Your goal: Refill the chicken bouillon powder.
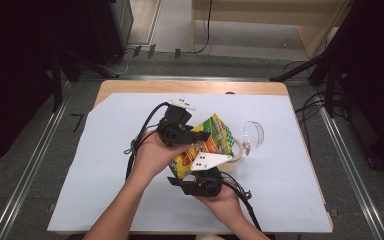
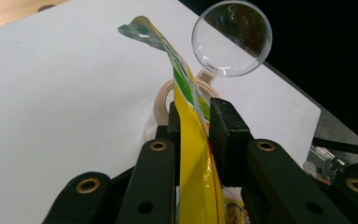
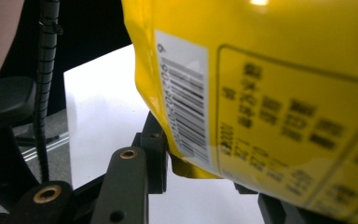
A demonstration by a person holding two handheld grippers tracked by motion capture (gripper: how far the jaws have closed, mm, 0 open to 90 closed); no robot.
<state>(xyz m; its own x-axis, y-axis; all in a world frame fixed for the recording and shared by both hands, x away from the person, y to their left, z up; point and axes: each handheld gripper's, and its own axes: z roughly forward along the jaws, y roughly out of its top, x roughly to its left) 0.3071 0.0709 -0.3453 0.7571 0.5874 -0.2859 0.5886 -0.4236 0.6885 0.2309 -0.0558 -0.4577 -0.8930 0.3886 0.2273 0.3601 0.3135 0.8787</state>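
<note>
Holding a yellow snack bag (image 1: 206, 145) above desk centre, both tongs grip it. Long axis runs roughly from 7 to 1 o'clock in the high view, top corner toward 1. Left tongs (image 2: 195, 126) clamped on the bag's upper edge, seen edge-on between the pads. Right tongs (image 3: 205, 179) clamped on the lower barcode corner. A clear plastic cup (image 1: 253, 135) lies on its side at 3 o'clock of the bag, nothing visible inside. A tape roll (image 2: 164, 98) lies beneath the bag on the white sheet (image 1: 105, 165).

yellow snack bag (image 3: 270, 93) had a white barcode label, digits too blurry, dark printed characters beside it weren't readable either
</note>
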